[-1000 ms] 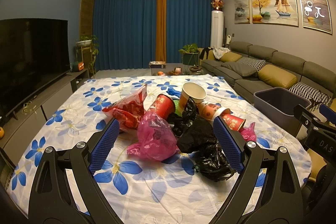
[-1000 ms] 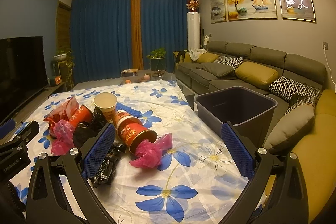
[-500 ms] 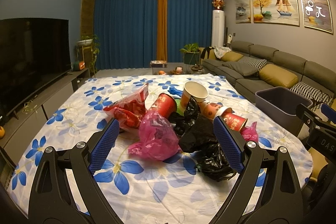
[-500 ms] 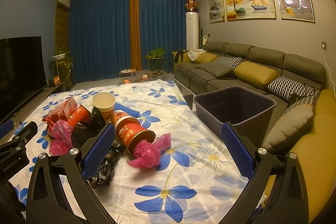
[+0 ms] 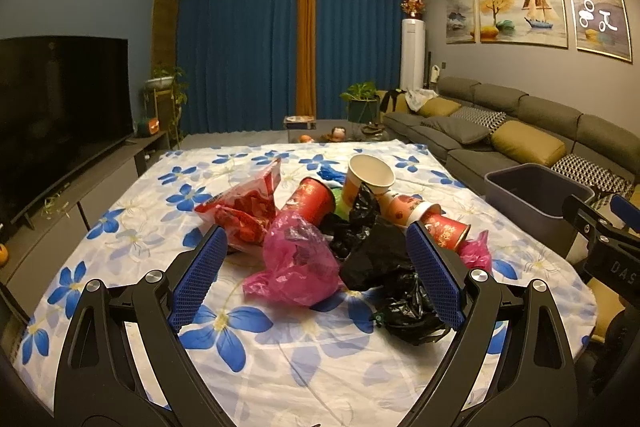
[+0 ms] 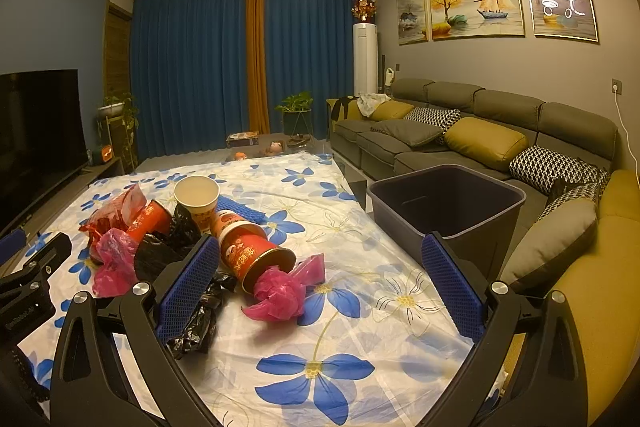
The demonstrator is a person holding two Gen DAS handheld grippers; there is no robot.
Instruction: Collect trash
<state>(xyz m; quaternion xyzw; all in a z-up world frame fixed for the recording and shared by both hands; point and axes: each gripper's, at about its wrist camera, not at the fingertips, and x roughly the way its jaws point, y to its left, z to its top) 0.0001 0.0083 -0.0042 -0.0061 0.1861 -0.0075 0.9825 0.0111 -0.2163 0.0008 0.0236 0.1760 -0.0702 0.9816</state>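
A heap of trash lies on the flowered tablecloth (image 5: 280, 367): a pink plastic bag (image 5: 298, 263), crumpled black bags (image 5: 384, 259), a red snack wrapper (image 5: 244, 207), red paper cups (image 5: 310, 197) and a beige cup (image 5: 368, 175). My left gripper (image 5: 316, 281) hovers open just short of the pink and black bags. In the right wrist view a red cup (image 6: 250, 251) lies on its side with a pink bag (image 6: 280, 293) at its mouth. My right gripper (image 6: 320, 285) is open, above the table near them. A dark grey bin (image 6: 448, 203) stands off the table's right edge.
A grey sofa (image 6: 480, 135) with yellow and patterned cushions runs along the right wall behind the bin. A large TV (image 5: 60, 115) on a low cabinet stands to the left. Blue curtains and plants are at the far end. The other gripper's body (image 5: 608, 247) shows at the right edge.
Both cameras have shifted only slightly; the trash heap and bin keep their places. Both grippers stay open and hold nothing.
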